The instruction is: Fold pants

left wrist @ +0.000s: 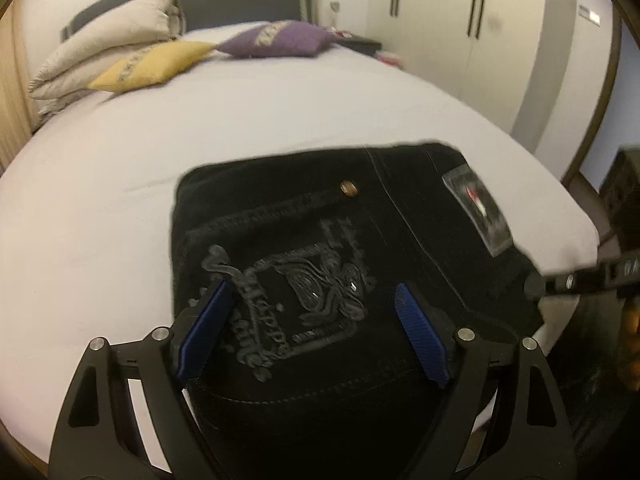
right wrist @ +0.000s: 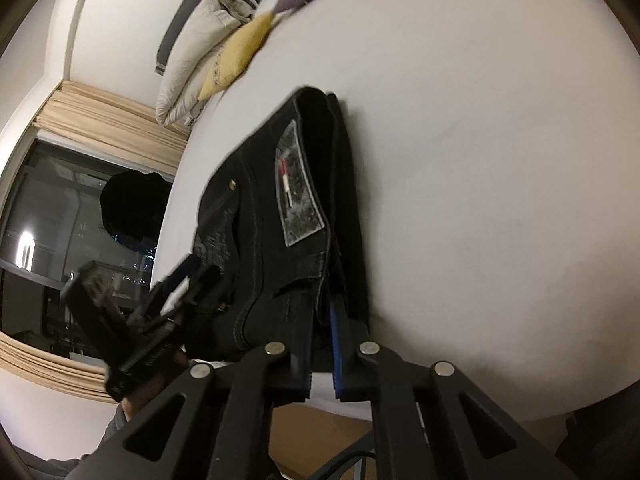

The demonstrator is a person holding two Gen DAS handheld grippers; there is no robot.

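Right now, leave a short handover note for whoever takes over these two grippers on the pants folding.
Left gripper: open, poised over the embroidered back pocket of the black jeans, gripping nothing.
Right gripper: shut on the near edge of the jeans' layers by the waistband patch.
Jeans lie on the white bed near its edge, already folded into a thick bundle.
Left: any final fold or tidying, then release.

The black pants (left wrist: pixel 320 240) run off the bottom edge; the embroidered crest's (left wrist: pixel 288 292) lettering is unreadable.
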